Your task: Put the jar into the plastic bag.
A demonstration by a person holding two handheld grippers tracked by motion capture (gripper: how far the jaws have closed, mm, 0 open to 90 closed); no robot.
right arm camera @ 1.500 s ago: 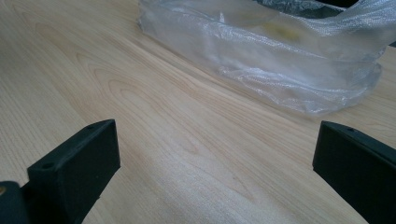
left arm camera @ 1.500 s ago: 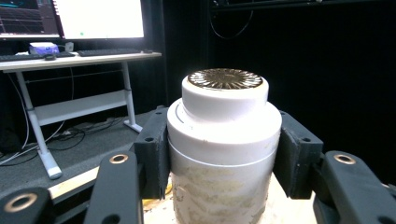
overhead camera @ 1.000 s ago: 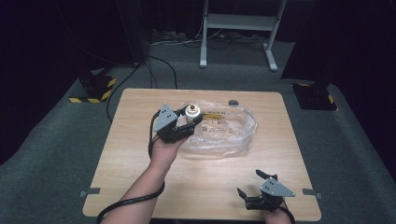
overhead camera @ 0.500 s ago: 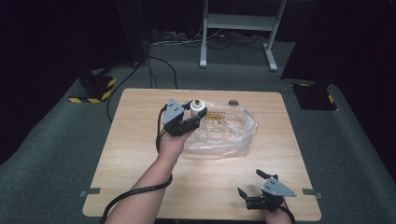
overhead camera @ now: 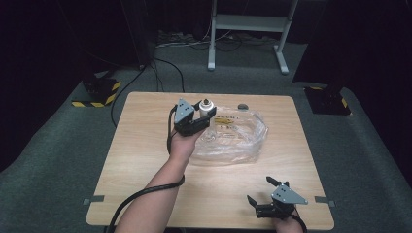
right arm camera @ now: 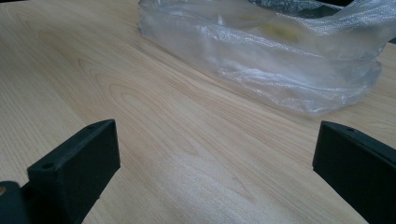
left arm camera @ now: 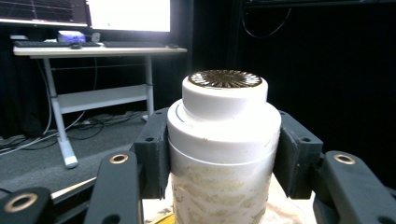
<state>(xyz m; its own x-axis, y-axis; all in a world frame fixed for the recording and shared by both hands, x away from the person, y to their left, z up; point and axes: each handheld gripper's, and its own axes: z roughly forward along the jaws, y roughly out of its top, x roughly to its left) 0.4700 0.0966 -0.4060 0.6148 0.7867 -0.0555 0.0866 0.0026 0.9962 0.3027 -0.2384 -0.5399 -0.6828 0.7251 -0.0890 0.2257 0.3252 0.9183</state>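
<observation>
The left tongs [overhead camera: 200,118] clamp a white jar [left arm camera: 223,154], both black pads pressed against its sides just below the ridged white cap, holding it upright, seemingly so the contents stay put. Just right of those tongs, a crumpled clear plastic bag [overhead camera: 235,138] lies on the wooden bench [overhead camera: 145,155]; the jar hangs above its near-left corner. Farther right and nearer the person, the right tongs [overhead camera: 267,191] rest low over bare bench, gaping wide and holding nothing, apparently kept clear of the work.
</observation>
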